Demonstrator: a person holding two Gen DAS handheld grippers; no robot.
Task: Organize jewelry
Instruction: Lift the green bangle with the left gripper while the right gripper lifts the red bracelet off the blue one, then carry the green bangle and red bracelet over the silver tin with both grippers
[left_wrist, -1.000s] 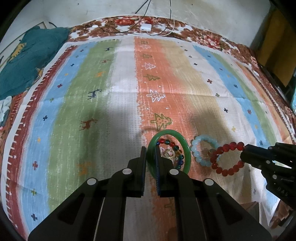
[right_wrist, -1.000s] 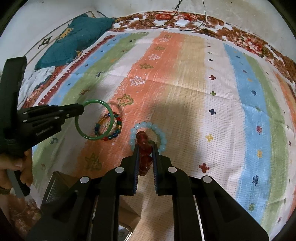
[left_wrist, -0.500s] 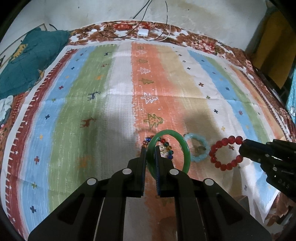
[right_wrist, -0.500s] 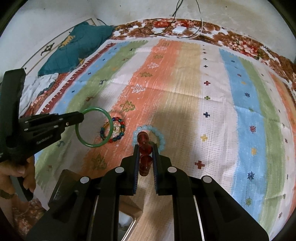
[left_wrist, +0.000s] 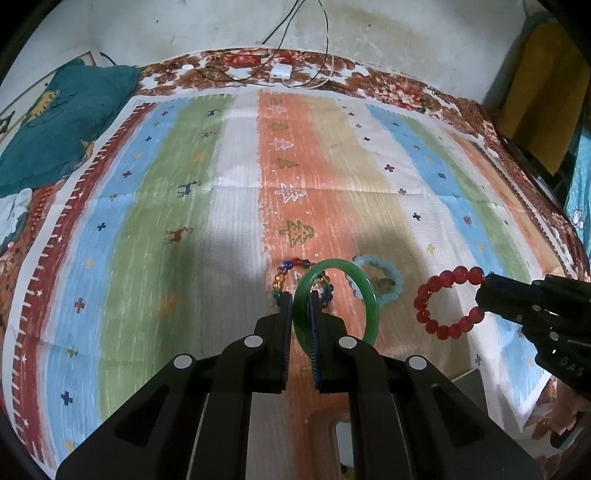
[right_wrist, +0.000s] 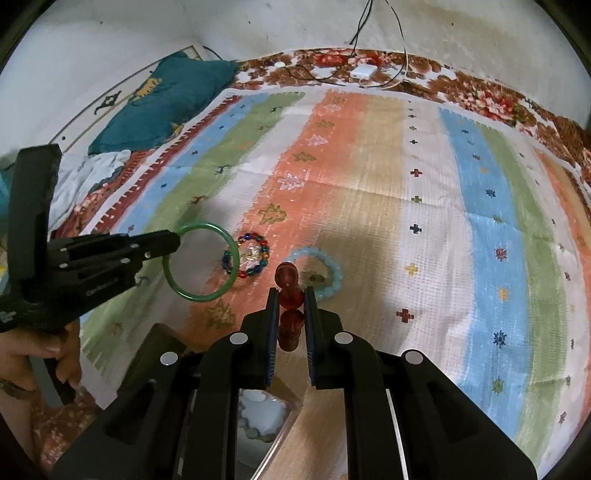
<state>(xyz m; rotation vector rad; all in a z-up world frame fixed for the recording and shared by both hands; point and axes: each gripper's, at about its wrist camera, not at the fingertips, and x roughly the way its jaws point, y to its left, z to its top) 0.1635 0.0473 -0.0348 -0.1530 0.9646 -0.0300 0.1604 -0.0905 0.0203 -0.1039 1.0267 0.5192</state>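
— How do our grippers stand?

— Our left gripper (left_wrist: 300, 295) points steeply down, its jaws clamped on the rim of the green bangle (left_wrist: 369, 306). Our right gripper (right_wrist: 291, 295) tilts down likewise, its jaws pinching beads of the red bracelet (right_wrist: 290, 275).

— And the hands?

— In the right wrist view, fingers of the left hand (right_wrist: 40, 354) wrap that gripper's handle at the near left.

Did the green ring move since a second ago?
Yes. In the right wrist view the green bangle, pinched by the left gripper, slid left off the multicolour bead bracelet lying on the striped cloth.
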